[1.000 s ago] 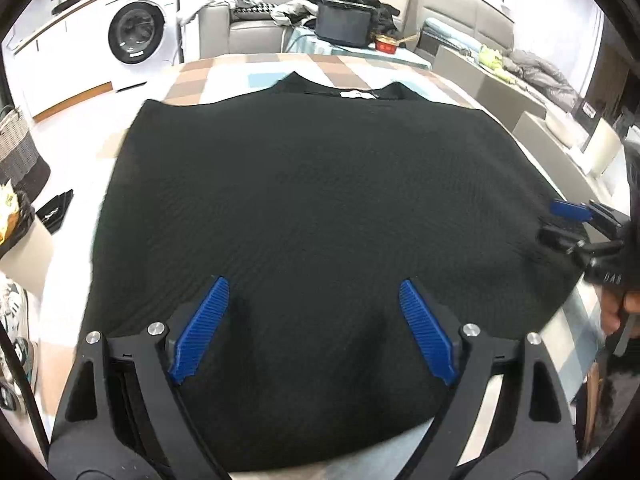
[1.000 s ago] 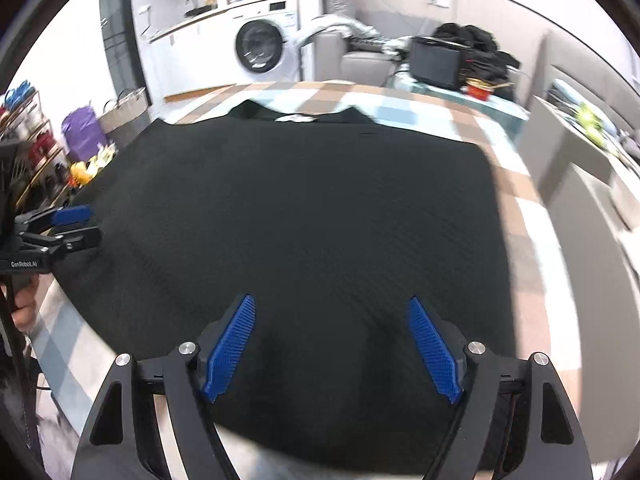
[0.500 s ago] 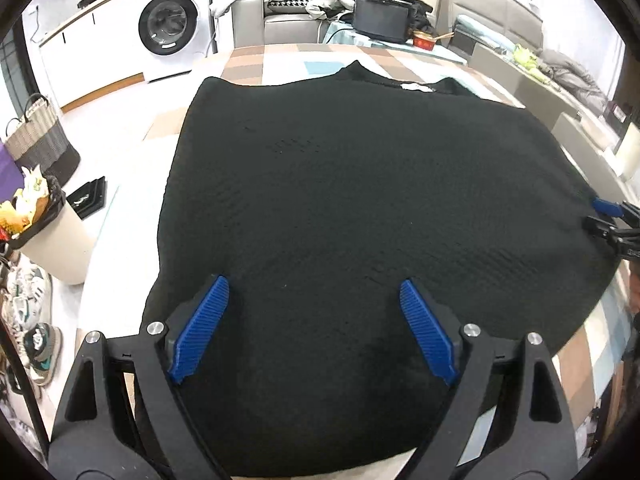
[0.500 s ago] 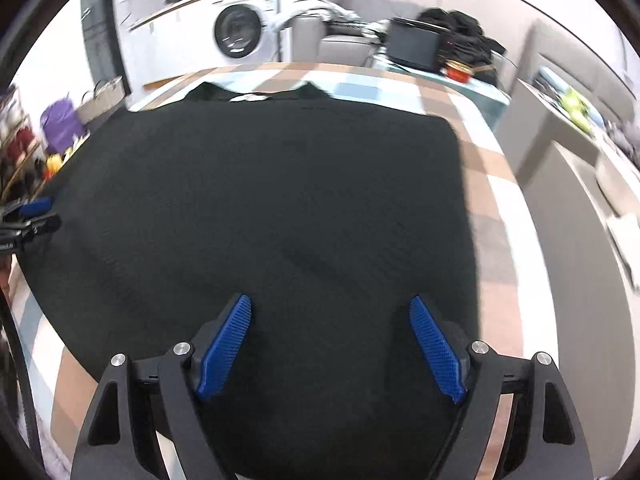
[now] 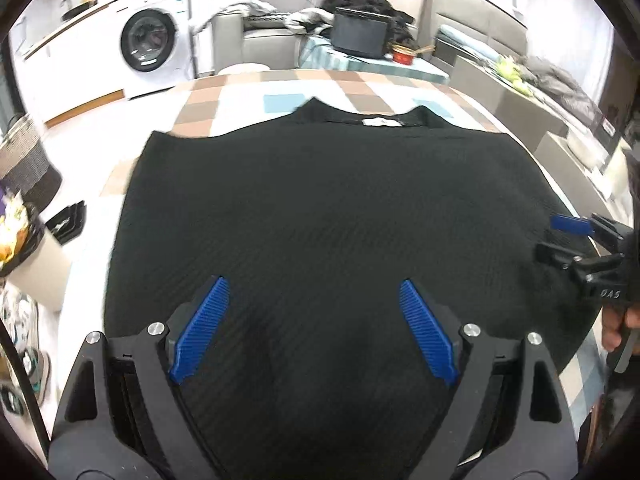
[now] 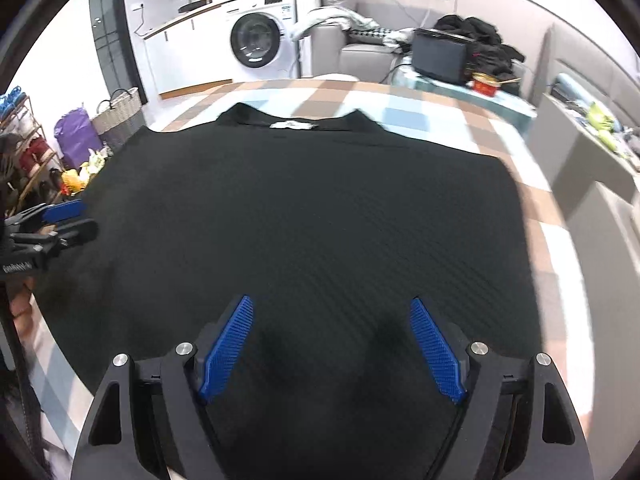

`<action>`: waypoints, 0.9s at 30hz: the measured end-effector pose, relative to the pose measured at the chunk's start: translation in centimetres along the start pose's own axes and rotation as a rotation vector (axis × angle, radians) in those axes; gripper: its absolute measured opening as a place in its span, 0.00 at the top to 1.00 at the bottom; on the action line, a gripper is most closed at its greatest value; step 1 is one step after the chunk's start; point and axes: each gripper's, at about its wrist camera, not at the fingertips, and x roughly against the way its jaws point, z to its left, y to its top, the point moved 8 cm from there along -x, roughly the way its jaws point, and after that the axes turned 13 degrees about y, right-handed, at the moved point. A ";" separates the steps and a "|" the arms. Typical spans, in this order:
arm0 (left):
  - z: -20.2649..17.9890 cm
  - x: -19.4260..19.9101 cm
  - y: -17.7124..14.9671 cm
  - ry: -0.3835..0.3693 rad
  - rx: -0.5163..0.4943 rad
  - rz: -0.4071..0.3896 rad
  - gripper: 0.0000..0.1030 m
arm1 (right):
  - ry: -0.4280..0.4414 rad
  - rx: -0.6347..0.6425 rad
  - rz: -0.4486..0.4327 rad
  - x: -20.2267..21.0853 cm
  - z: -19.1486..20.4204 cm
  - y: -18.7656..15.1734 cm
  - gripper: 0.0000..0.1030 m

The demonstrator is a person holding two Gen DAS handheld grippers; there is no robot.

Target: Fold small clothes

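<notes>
A black knit top (image 5: 320,220) lies spread flat on the checked table, collar and white label (image 5: 380,121) at the far end. It also shows in the right wrist view (image 6: 312,216). My left gripper (image 5: 312,320) is open and empty above the near hem on the left side. My right gripper (image 6: 332,344) is open and empty above the near hem on the right side. Each gripper shows in the other's view: the right gripper (image 5: 560,236) at the right edge and the left gripper (image 6: 68,218) at the left edge, both with jaws parted.
The checked tablecloth (image 5: 240,92) shows beyond the collar. A washing machine (image 5: 150,46) and a grey sofa with clothes (image 5: 360,8) stand behind. A woven basket (image 6: 118,114) and a bin (image 5: 24,248) sit on the floor at left. Grey cabinets (image 6: 592,168) stand right of the table.
Both grippers have shifted sideways and back over the near hem, staying open. The top lies as before.
</notes>
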 end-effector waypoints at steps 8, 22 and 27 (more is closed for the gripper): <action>0.0 -3.4 0.0 0.059 -0.060 0.065 0.14 | -0.007 0.023 0.042 -2.6 -0.6 0.9 0.19; 2.6 -2.5 1.3 0.053 0.022 0.036 0.13 | -0.104 -0.082 -0.016 0.3 -5.4 1.4 0.19; -0.1 -4.5 4.0 0.016 -0.008 0.041 0.13 | -0.044 -0.070 -0.027 -2.2 -3.4 3.7 0.19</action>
